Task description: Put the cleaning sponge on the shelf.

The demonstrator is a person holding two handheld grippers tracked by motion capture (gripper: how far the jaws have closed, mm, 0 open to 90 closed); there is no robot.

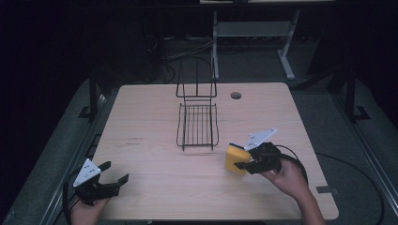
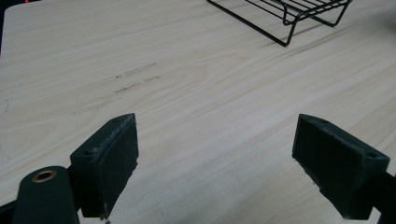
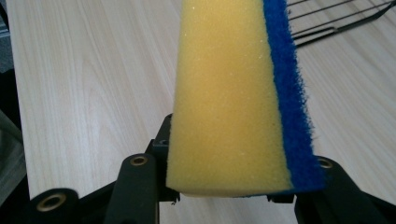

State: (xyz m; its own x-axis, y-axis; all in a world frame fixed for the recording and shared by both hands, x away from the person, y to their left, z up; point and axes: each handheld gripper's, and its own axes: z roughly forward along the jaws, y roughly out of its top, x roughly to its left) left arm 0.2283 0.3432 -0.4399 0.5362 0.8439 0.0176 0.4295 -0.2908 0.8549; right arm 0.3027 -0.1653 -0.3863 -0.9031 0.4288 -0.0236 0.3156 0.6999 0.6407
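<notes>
Sponge point(image 1: 234, 159) clamped upright in right tongs point(image 1: 245, 163); left tongs point(image 1: 114, 173) wide apart, holding nothing.

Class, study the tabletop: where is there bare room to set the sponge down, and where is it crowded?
Bare wood spans the table from the open left gripper up to the wire rack, and again right of the rack, beyond the hole. Crowded: the middle strip holding the rack, and the near right, where the right gripper holds the sponge.

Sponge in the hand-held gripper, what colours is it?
The sponge is yellow with a blue scrubby layer down one side, clearest in the right gripper view.
</notes>
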